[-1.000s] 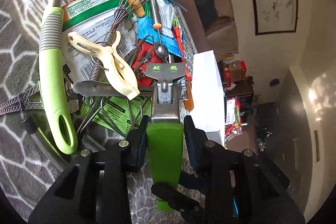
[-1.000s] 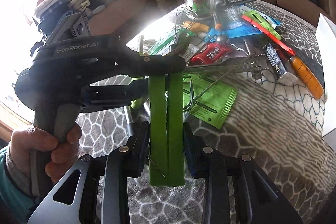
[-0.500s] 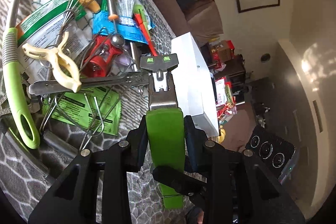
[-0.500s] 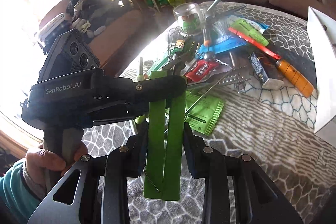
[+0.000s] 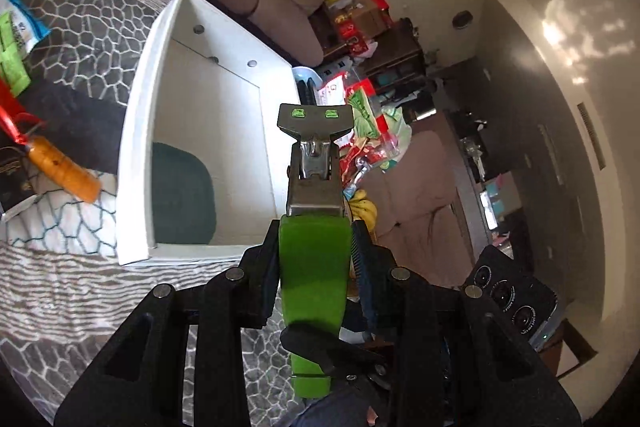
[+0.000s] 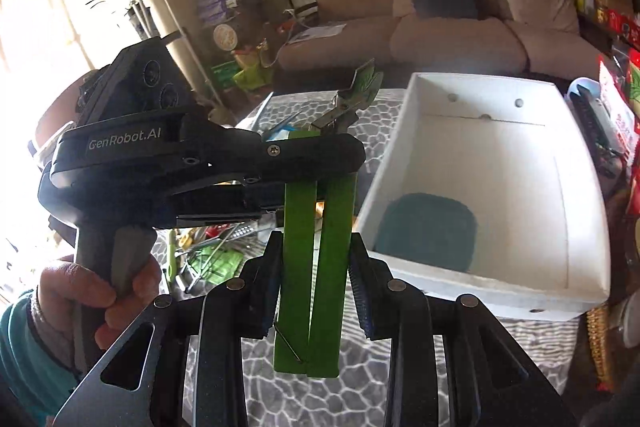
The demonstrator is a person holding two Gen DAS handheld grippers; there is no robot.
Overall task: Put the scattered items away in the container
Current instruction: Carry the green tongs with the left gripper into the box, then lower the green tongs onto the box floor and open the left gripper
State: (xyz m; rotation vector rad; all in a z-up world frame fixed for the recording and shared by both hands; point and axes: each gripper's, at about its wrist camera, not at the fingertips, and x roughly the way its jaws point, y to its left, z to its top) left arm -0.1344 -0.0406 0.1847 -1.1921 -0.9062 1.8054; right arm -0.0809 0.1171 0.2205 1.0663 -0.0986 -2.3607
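Note:
Both grippers are shut on one green-handled tool with a metal head (image 5: 314, 147). My left gripper (image 5: 315, 247) grips its handle, with the head beyond the white box's right wall. My right gripper (image 6: 314, 255) grips the two green handle bars (image 6: 316, 267), just below the left gripper's body (image 6: 208, 163). The white open box (image 5: 138, 115) stands on the patterned cloth and holds a dark green square item (image 5: 180, 195). In the right wrist view the box (image 6: 484, 293) is to the right, with the green item (image 6: 428, 235) inside.
An orange-handled tool (image 5: 60, 171), red items and snack packets (image 5: 16, 67) lie left of the box. More scattered utensils (image 6: 208, 259) lie behind the left gripper. A brown sofa (image 6: 460, 27) stands beyond the table. Cluttered shelves stand to the right.
Both grippers have lifted the green tool off the pile and carried it right, towards the white box. The box's inside has come into view.

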